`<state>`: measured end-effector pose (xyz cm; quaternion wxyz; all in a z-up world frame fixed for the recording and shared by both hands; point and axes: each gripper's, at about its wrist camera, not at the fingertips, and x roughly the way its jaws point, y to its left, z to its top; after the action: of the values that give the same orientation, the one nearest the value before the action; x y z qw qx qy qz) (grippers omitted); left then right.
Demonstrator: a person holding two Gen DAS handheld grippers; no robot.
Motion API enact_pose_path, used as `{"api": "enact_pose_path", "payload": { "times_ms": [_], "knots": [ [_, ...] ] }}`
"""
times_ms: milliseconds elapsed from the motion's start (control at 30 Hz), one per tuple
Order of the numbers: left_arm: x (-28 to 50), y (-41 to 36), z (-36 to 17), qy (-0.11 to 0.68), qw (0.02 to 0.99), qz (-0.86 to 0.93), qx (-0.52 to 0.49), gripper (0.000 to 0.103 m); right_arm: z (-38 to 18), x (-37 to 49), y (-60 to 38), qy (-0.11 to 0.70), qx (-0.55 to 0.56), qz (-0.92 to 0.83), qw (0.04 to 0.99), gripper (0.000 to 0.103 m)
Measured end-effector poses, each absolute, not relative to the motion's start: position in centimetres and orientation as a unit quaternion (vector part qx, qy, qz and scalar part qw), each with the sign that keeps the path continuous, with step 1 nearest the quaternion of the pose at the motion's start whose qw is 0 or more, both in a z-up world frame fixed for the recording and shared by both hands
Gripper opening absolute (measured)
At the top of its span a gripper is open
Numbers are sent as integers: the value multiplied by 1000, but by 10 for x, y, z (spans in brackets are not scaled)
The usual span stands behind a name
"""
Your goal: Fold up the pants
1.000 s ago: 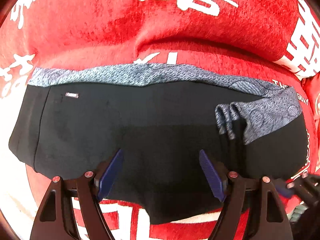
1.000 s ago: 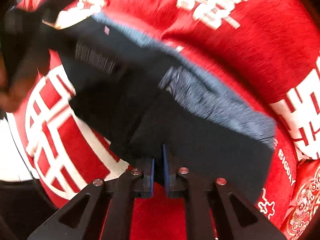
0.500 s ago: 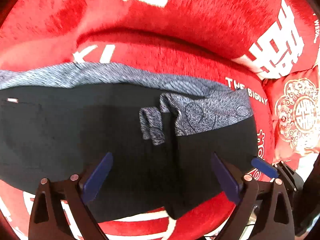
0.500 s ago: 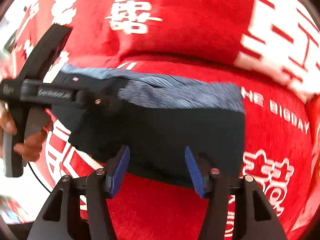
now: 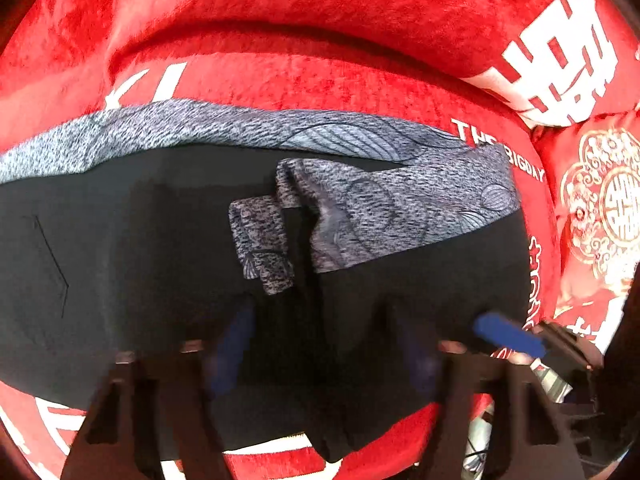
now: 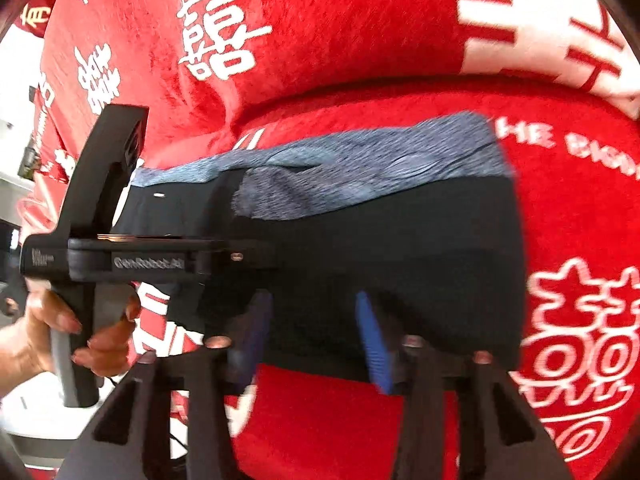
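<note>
- Your left gripper (image 5: 320, 348) and right gripper (image 6: 312, 340): jaws apart, just been closing in; both hang over the near hem, gripping nothing.
- Pants (image 5: 140, 264) lie folded into a compact band on the red cover (image 5: 320, 76).
- Grey waistband (image 5: 400, 208) at the far edge is bunched; you likely still need one more fold.

Left wrist: I look steeply down, close over the pants (image 5: 160, 260).
Right wrist: same tilt, close.
Shared: the pants' grey waistband (image 6: 360, 160).
</note>
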<state>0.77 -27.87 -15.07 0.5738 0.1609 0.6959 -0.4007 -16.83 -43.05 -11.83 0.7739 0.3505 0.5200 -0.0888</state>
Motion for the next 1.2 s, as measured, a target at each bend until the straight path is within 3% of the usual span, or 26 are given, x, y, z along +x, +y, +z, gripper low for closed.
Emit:
{"api": "enact_pose_path", "payload": {
  "times_ms": [200, 433, 700, 967, 1133, 1167, 1200],
  "knots": [
    [14, -270, -150, 692, 584, -401, 139, 48, -136, -150, -407, 542, 347, -60, 763, 24],
    [15, -267, -127, 687, 579, -431, 86, 47, -139, -145, -397, 513, 403, -59, 756, 24],
    [11, -286, -93, 657, 582, -471, 93, 47, -126, -127, -399, 475, 433, -82, 762, 24],
    [35, -264, -123, 669, 609, -411, 116, 47, -152, -95, -391, 500, 433, -50, 749, 24],
    [51, -230, -122, 666, 639, -368, 115, 48, -121, -123, -388, 508, 392, -30, 766, 24],
    [53, -228, -117, 660, 645, -366, 121, 50, -115, -133, -392, 508, 388, -36, 768, 24],
    [53, -227, -113, 655, 648, -368, 124, 60, -107, -147, -401, 507, 383, -52, 771, 24]
  ]
}}
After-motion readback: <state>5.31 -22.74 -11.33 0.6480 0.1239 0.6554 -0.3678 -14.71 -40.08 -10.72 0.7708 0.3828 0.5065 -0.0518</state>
